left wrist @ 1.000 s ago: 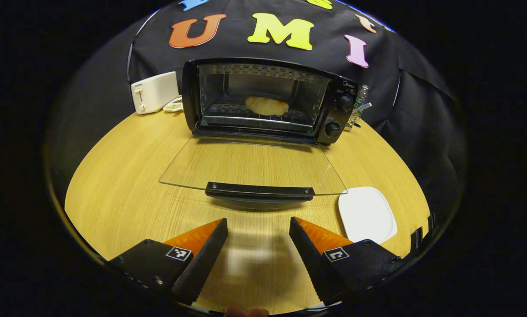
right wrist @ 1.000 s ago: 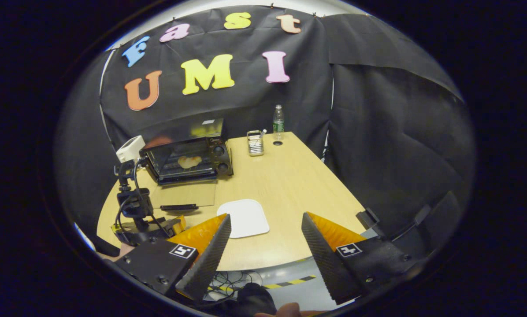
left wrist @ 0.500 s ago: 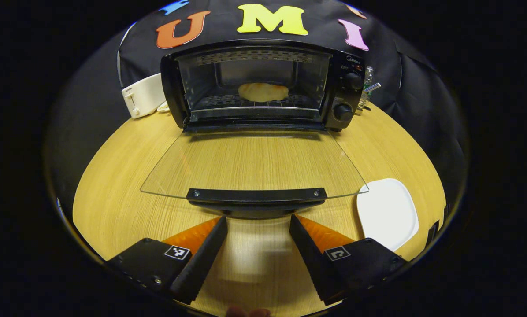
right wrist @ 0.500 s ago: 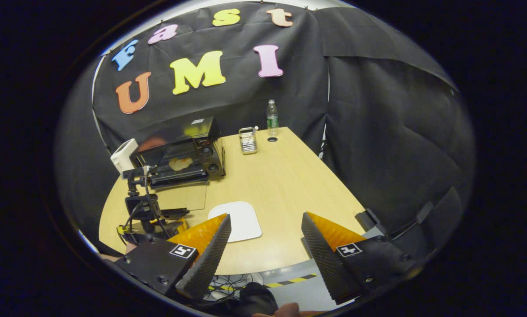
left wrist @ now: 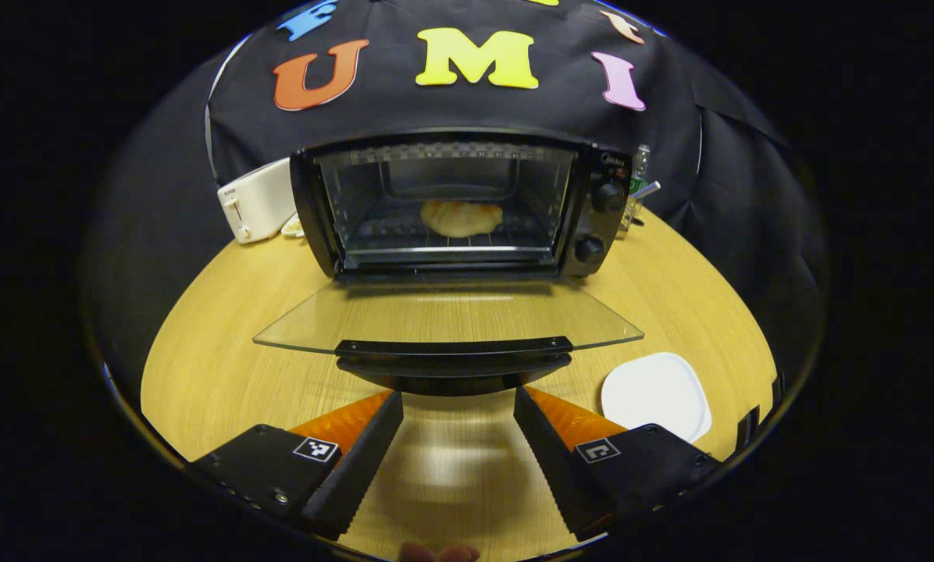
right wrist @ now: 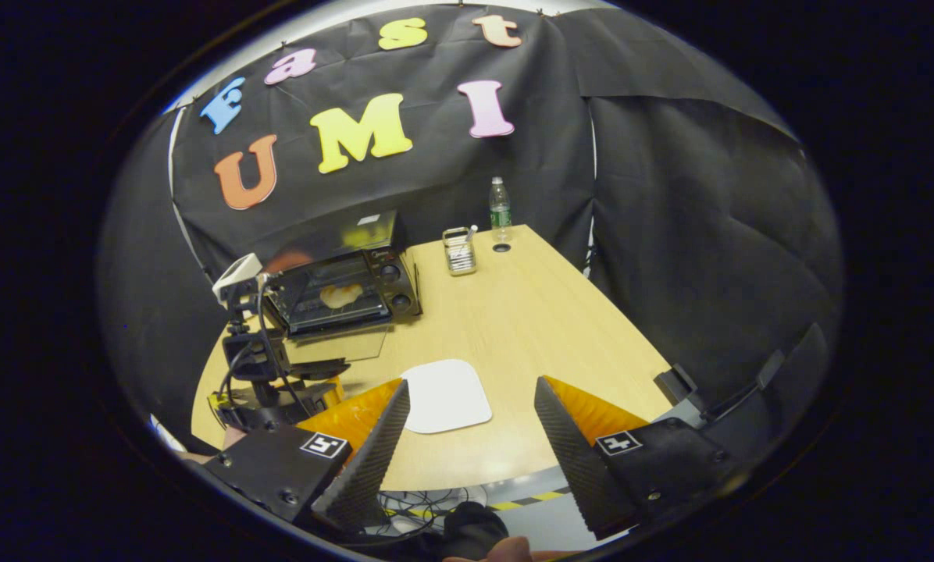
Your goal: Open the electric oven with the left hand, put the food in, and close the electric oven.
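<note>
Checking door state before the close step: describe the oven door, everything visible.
The oven door is a clear glass pane, hinged at the oven's lower front edge and swung down, about level above the table. A black bar handle runs along its free edge. The left tool sits open just below the handle; contact cannot be told.

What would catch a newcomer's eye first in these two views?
The black electric oven at the back of the wooden table, its glass door folded down flat toward the camera, and a pale bread roll on the rack inside. Just before the door's handle the left gripper hangs open. An empty white plate lies to the door's right, near the table edge.
</note>
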### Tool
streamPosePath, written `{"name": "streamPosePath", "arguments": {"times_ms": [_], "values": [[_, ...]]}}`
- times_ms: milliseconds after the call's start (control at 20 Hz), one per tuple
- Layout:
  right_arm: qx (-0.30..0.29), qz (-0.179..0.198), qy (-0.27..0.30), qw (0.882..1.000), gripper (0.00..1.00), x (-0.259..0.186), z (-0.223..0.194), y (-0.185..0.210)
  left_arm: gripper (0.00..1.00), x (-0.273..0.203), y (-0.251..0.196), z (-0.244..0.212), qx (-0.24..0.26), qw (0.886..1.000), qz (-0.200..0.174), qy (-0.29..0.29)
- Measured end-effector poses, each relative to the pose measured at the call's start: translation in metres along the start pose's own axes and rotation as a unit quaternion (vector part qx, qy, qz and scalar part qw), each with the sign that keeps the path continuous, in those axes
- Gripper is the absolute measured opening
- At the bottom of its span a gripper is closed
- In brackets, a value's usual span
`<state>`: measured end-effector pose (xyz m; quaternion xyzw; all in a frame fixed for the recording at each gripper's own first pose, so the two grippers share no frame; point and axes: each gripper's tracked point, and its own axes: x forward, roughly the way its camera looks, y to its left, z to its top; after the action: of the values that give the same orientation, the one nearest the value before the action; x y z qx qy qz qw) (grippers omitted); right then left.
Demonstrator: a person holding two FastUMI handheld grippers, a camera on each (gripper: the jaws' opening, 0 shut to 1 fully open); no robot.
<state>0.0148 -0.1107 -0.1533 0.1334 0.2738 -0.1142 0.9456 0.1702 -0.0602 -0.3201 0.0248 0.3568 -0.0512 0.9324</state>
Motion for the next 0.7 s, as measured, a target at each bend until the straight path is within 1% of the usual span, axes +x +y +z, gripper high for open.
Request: {"name": "streamPosePath", "arguments": {"times_ms": [150,200,250,400,500,700], "values": [[0.001,0.009,-0.013,1.0,0.97,-0.003,0.006,0.009,0.94,-0.012,0.002,0.048,0.011,0.999,-0.003,-0.052],[0.002,0.013,-0.017,1.0,1.0,-0.003,0.009,0.013,0.95,-0.012,0.003,0.063,0.012,0.998,-0.003,-0.065],[0.002,0.016,-0.022,1.0,0.97,-0.004,0.011,0.016,0.95,-0.014,0.003,0.078,0.012,0.997,-0.003,-0.077],[-0.004,0.03,-0.039,0.999,0.97,0.001,0.027,0.024,0.94,-0.021,0.003,0.117,0.01,0.994,-0.009,-0.111],[-0.011,0.038,-0.065,0.997,0.97,0.005,0.048,0.028,0.95,-0.03,0.001,0.141,0.012,0.991,-0.014,-0.132],[-0.043,0.056,-0.114,0.991,0.97,0.024,0.092,0.037,0.94,-0.064,0.002,0.186,0.009,0.983,-0.017,-0.183]]}}
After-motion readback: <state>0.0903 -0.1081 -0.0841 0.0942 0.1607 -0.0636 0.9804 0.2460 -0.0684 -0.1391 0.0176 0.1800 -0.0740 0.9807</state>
